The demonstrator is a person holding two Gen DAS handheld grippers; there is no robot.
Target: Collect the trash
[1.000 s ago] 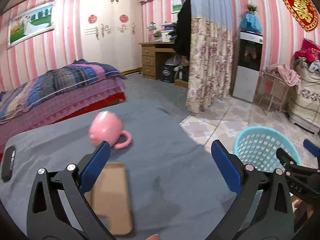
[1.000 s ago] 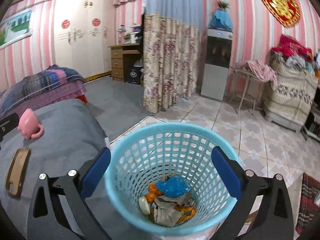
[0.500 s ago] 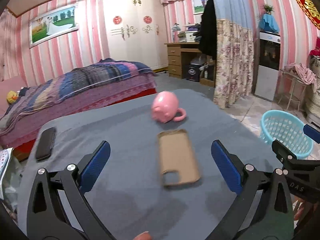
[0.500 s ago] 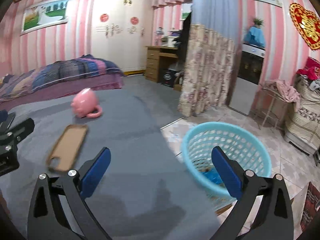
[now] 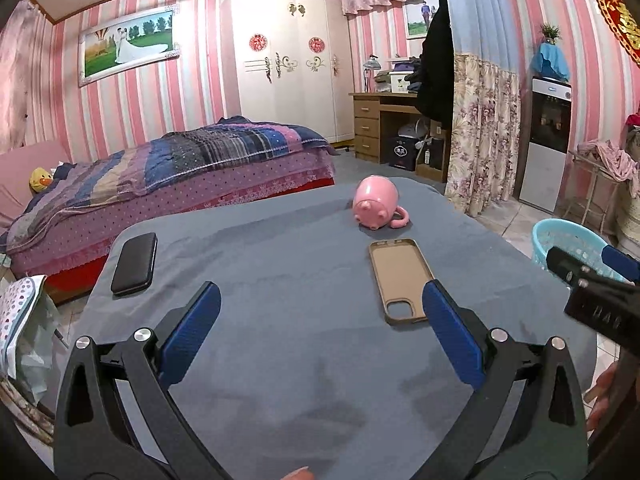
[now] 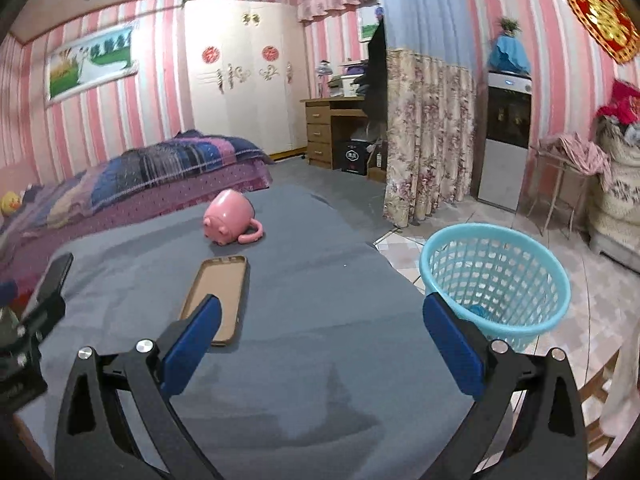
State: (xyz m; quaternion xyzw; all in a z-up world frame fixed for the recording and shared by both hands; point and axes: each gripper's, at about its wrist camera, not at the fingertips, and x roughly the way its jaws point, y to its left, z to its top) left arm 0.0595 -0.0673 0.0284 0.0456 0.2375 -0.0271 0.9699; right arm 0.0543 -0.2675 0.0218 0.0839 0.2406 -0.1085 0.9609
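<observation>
Swung away from basket (image 6: 496,280) back over desk (image 5: 300,280). Both tools, left (image 5: 320,332) and right (image 6: 320,344), spread apart, empty. Some trash already in basket beside desk; none visible on desk, only mug (image 5: 376,206), case (image 5: 400,280), phone (image 5: 134,263).

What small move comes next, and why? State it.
Probably hold both back and stop: the left gripper and right gripper are open and empty, and the table shows only a pink mug, phone case and black phone, no trash.
</observation>
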